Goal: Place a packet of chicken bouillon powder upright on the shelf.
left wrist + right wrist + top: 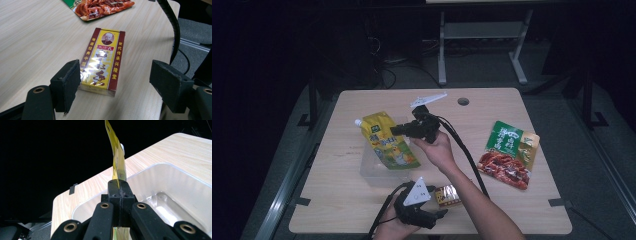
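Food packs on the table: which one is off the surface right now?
The yellow spouted pouch, pinched in the right gripper above the clear bin; the others lie flat.

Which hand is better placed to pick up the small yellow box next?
The left. Its tool is open with the box lying between the jaws on the table. The right tool is shut on the yellow pouch above the clear tub.
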The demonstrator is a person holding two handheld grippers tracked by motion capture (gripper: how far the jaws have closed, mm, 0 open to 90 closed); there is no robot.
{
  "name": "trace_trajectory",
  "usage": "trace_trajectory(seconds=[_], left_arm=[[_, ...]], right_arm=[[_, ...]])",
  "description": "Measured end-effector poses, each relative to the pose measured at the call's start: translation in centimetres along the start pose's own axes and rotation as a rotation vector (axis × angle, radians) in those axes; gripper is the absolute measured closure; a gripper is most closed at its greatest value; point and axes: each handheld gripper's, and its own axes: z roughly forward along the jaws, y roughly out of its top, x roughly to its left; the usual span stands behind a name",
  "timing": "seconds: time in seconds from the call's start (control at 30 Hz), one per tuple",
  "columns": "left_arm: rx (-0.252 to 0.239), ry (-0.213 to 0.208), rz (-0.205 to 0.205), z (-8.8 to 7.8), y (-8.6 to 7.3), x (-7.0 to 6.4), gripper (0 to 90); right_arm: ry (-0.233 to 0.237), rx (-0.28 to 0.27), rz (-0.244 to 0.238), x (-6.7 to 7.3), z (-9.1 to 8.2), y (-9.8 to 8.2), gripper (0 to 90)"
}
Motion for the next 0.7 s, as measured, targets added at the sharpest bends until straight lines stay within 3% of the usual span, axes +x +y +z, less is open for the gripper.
trace_trajectory(seconds=[0.3,0.47,0.7], left_arm=[[0.006,-0.004,-0.001,0.1,0.0,-0.1,24.2],[0.001,-0.006,-0.003,0.1,0.0,-0.1,24.3],[0.002,-0.002,0.015,0.0,0.1,-0.1,24.3]], right_arm=[[-0.009,0.048,-0.021,-0.2,-0.4,0.3,86.2],[-0.017,0.090,-0.017,-0.4,-0.2,0.7,78.4],[-0.025,0.192,0.002,-0.7,1.4,1.6,67.6]])
